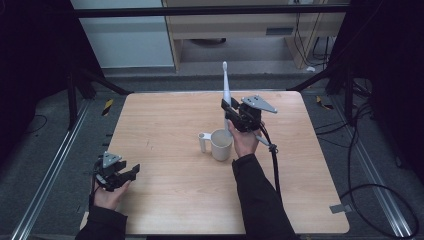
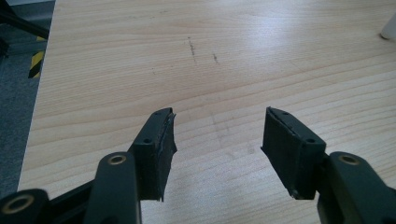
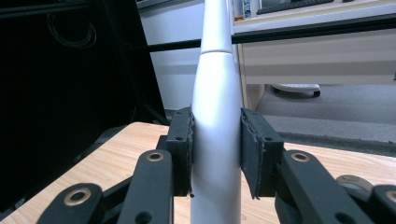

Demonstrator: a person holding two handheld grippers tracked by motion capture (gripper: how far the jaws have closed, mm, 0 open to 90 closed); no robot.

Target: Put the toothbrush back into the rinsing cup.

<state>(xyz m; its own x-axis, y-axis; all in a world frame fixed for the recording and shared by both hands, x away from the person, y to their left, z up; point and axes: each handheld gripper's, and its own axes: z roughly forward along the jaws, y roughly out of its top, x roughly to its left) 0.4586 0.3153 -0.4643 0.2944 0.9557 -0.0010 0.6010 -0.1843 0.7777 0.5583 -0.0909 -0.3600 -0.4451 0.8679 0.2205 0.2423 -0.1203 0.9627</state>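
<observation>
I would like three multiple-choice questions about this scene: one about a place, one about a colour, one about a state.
1. Where is the mug?
A. near the table's middle
B. on the floor
C. in the left gripper

2. What colour is the toothbrush?
A. red
B. white
C. green

3. How do the right gripper's jaws stand?
A. wide open, holding nothing
B. closed on the mug's handle
C. closed on the toothbrush

Answers:
1 A, the high view shows it standing there.
2 B, handle and neck are white.
3 C, both jaws press its handle.

Wooden table [image 1: 165, 165]; yellow-black tape [image 1: 107, 106] on the grey floor [image 1: 55, 130].
</observation>
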